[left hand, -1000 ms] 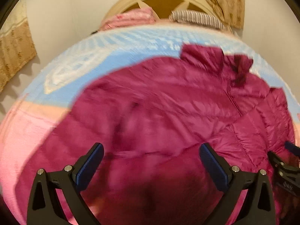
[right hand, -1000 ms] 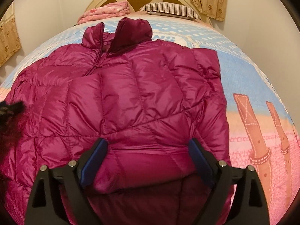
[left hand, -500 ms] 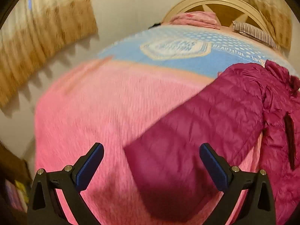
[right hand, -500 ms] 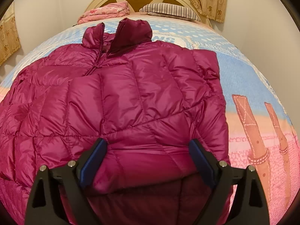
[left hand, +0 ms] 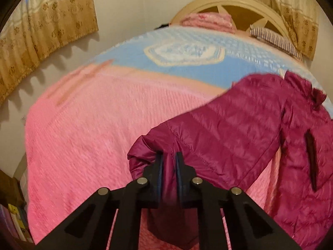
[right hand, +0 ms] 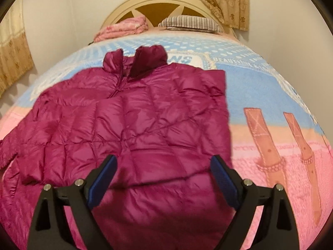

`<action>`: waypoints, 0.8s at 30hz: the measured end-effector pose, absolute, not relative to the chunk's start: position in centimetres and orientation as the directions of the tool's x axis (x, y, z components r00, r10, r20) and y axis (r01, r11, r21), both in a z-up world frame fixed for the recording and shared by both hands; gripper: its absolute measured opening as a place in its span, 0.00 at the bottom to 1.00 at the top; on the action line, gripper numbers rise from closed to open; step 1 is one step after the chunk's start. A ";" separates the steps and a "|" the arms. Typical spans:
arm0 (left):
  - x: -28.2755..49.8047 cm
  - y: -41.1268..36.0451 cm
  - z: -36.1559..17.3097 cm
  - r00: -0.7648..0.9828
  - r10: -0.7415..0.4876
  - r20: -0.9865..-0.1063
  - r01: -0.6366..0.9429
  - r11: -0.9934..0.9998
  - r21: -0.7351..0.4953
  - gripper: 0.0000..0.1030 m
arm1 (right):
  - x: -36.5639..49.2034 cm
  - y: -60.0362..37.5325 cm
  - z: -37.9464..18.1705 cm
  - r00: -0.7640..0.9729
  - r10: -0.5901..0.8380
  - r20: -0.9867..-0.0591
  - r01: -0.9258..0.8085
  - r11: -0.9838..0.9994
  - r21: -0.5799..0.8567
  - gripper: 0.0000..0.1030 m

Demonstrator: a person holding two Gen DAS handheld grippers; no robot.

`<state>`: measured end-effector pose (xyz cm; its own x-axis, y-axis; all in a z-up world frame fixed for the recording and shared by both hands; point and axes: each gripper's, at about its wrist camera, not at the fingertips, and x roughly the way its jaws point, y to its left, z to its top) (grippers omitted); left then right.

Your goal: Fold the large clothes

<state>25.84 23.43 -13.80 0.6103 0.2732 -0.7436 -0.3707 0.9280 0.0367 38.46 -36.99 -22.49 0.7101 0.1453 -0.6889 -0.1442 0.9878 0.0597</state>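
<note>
Left claw: my left gripper [left hand: 168, 156] has its blue pads pressed together on the cuff end of the jacket's sleeve [left hand: 218, 133]; fabric is bunched between them.
Right claw: my right gripper [right hand: 163, 162] is spread wide, nothing between the pads, hanging over the lower part of the jacket.
Jacket: the magenta quilted jacket [right hand: 133, 120] lies flat on the bed, collar towards the headboard [right hand: 166, 2], its right side folded in to a straight edge.
Sleeve: stretched out sideways over the pink part of the blanket [left hand: 83, 125].
Bed head: a folded pink quilt [right hand: 122, 28] beside a striped pillow [right hand: 191, 23].
</note>
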 end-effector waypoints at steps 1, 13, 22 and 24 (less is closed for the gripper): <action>25.8 23.3 -12.9 0.625 0.280 -0.728 -0.371 0.928 0.039 0.07 | 38.2 -37.5 -22.3 0.715 0.145 -0.683 -0.137 0.988 0.067 0.90; 28.7 9.9 -1.5 0.834 0.154 -0.531 -0.110 0.988 0.113 0.03 | 36.4 -42.4 -22.5 0.746 0.063 -0.663 -0.045 0.998 0.044 0.90; 31.3 -6.9 -1.9 0.841 -0.104 -0.531 0.202 0.971 0.130 0.03 | 36.1 -44.1 -24.2 0.723 0.077 -0.687 -0.007 0.994 0.105 0.90; 31.7 -9.5 -2.9 0.835 -0.117 -0.538 0.226 0.964 0.141 0.04 | 36.2 -44.1 -24.5 0.715 0.075 -0.695 -0.004 0.995 0.104 0.90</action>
<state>31.67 -9.50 -2.88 0.8350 -0.1167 -0.5378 0.2258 0.9639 0.1415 36.20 -44.12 -24.52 0.7151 0.0749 -0.6950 -0.0035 0.9946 0.1035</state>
